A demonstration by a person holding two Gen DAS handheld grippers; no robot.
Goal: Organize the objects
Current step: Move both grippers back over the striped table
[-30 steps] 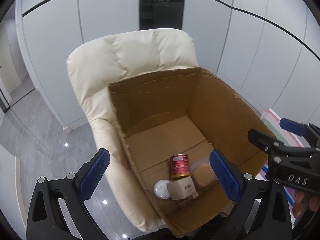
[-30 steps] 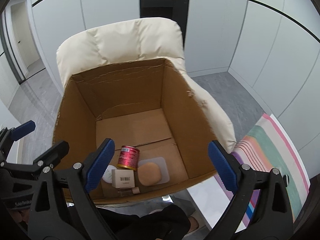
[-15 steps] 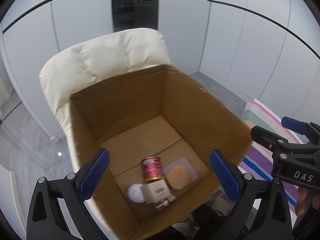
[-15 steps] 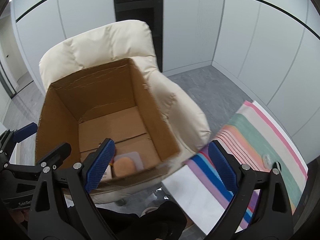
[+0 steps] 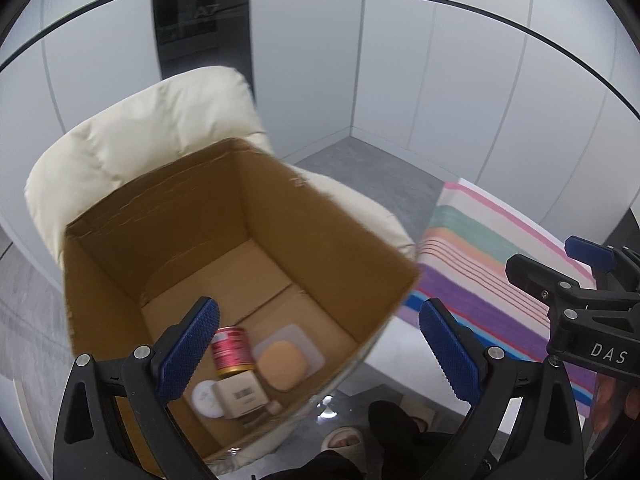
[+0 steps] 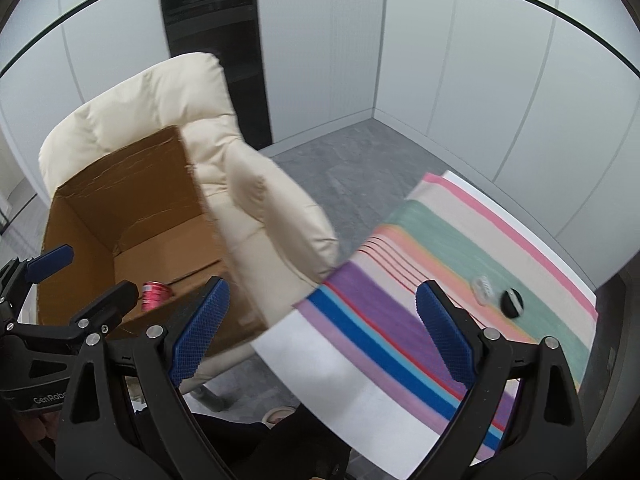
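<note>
An open cardboard box [image 5: 340, 240] [image 6: 80, 208] rests on a cream armchair [image 5: 140, 128] [image 6: 256, 200]. Inside lie a red can [image 5: 230, 350] [image 6: 154, 294], a white round lid [image 5: 204, 398], a small white carton [image 5: 242, 394] and a tan pad in a clear tray [image 5: 282, 364]. My left gripper [image 5: 316, 354] hangs open above the box's near right corner, holding nothing. My right gripper [image 6: 320, 332] is open and empty over the near left edge of a striped cloth [image 6: 460, 264] [image 5: 492, 264] on a white table. A black round object [image 6: 511, 302] and a small clear item [image 6: 482, 286] lie on the cloth's far right.
Grey tiled floor [image 6: 352, 160] separates the armchair from white wall panels [image 6: 440, 60] and a dark column [image 6: 216, 40]. The person's slippered foot [image 5: 344, 438] and dark trouser leg [image 5: 404, 428] show below the grippers. The table's white edge [image 6: 352, 376] juts toward the chair.
Both views have swung to the right: the box and chair slid left in frame, and the striped cloth with its small objects came into the right wrist view. Both grippers stayed open.
</note>
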